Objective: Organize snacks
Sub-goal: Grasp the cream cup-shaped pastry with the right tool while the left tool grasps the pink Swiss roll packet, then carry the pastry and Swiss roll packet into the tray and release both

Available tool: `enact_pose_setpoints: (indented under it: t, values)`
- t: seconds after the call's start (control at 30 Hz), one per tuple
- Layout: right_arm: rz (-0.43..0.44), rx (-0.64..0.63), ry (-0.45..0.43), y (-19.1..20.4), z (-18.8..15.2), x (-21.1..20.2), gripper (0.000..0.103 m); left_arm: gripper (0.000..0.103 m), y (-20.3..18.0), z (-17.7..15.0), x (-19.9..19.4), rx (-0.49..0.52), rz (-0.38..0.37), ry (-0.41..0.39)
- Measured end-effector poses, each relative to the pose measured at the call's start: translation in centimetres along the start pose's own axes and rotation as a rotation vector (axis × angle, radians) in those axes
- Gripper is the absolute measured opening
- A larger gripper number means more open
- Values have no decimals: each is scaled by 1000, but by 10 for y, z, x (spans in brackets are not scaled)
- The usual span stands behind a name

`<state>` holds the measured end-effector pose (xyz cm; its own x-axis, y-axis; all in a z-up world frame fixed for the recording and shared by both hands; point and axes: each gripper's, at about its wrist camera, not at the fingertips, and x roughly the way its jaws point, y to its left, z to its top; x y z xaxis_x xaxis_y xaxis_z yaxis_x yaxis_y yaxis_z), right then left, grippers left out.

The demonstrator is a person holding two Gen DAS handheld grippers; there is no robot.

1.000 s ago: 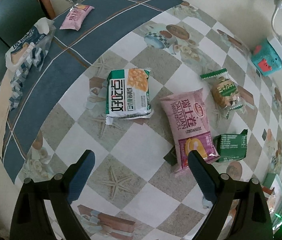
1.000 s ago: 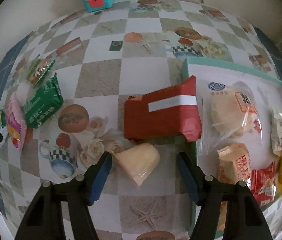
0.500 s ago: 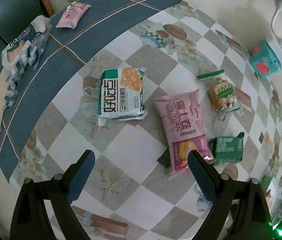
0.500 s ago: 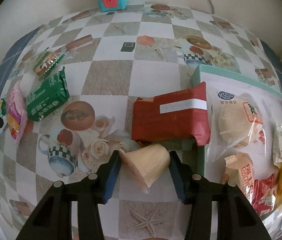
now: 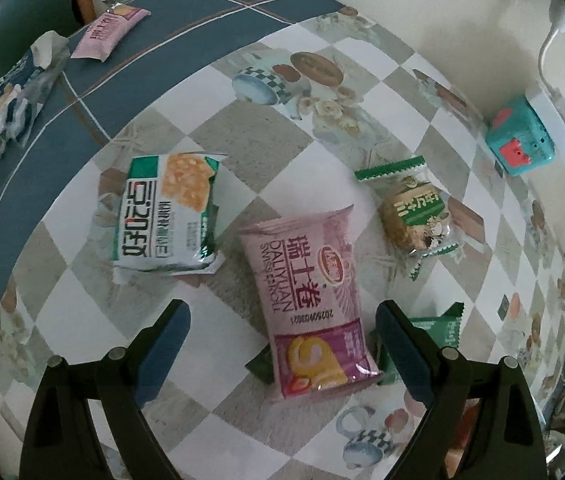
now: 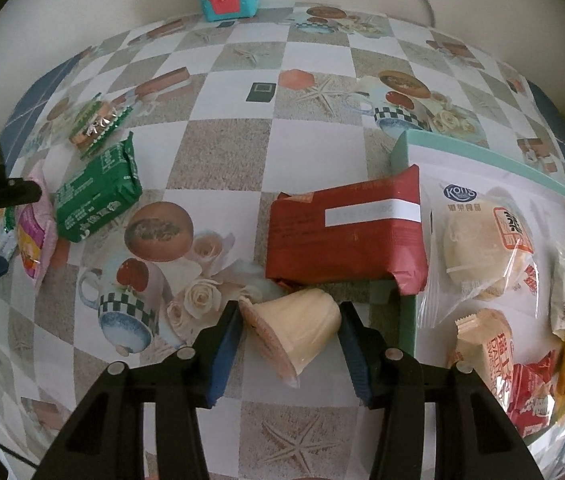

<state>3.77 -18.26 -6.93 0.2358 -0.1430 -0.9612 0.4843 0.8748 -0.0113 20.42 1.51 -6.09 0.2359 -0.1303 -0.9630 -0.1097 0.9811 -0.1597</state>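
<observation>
In the right wrist view my right gripper (image 6: 288,322) is shut on a pale jelly cup (image 6: 296,326) lying on its side, just left of the green-rimmed tray (image 6: 482,148). A red packet (image 6: 346,236) leans half over the tray's left rim. The tray holds several wrapped snacks. In the left wrist view my left gripper (image 5: 282,332) is open above the lower end of a pink Swiss roll bag (image 5: 310,292). A white-green cracker bag (image 5: 168,212), a clear-green cookie packet (image 5: 414,212) and a dark green packet (image 5: 438,330) lie around it.
A teal toy box (image 5: 520,140) and a white power strip (image 5: 554,120) stand by the wall. A small pink bag (image 5: 108,32) and a blue-white bag (image 5: 10,100) lie on the blue part of the tablecloth, near the far-left table edge.
My right gripper moved forward and closed on the jelly cup. My left gripper moved forward and lower over the pink Swiss roll bag, still open.
</observation>
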Motion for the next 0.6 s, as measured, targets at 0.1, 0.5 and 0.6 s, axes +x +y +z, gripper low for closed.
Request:
enact_pose_setpoints:
  t: [0.1, 0.5, 0.6]
  values:
    - [0, 1, 0, 0, 0, 1, 52, 80, -2, 2, 4, 1, 8, 0]
    - [36, 13, -19, -1, 1, -13, 51, 40, 9, -10, -21, 5, -18, 10]
    - [56, 19, -29, -3, -2, -22, 51, 40, 11, -12, -36, -3, -20, -8]
